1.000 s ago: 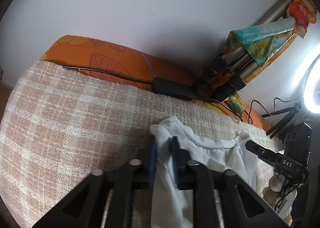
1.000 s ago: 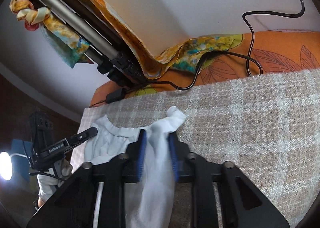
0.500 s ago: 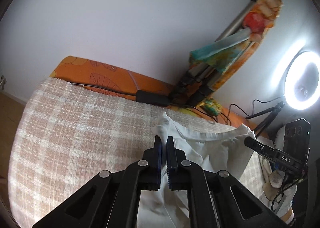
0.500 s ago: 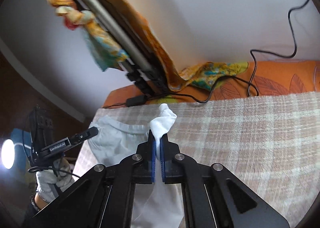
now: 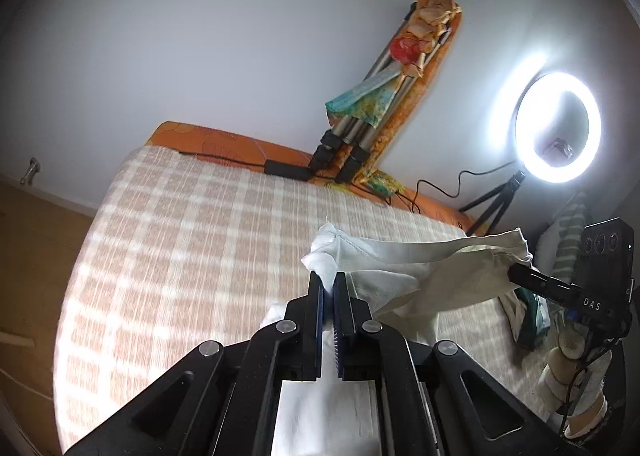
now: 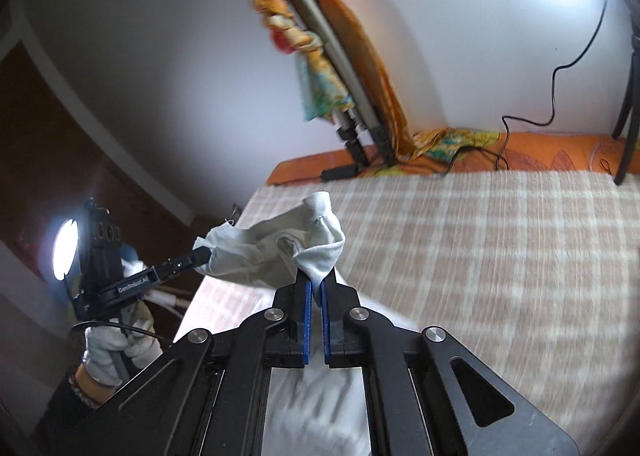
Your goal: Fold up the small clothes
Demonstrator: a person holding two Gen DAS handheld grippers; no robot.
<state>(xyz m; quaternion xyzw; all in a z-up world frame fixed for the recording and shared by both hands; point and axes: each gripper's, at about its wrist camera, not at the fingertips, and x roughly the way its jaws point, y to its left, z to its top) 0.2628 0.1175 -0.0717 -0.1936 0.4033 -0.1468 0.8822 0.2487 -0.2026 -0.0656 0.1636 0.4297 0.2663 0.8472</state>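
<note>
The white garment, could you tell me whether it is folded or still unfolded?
Unfolded: the white garment hangs stretched between the left gripper and right gripper above the checked blanket.

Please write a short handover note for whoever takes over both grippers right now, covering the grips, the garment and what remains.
Left gripper: shut on one top corner of the white garment.
Right gripper: shut on the opposite corner.
The garment is lifted, its top edge sagging between the grippers, lower part trailing toward the checked blanket.
Done: both corners gripped and raised.
Left: no fold visible yet; probably lay it flat, then fold.
</note>
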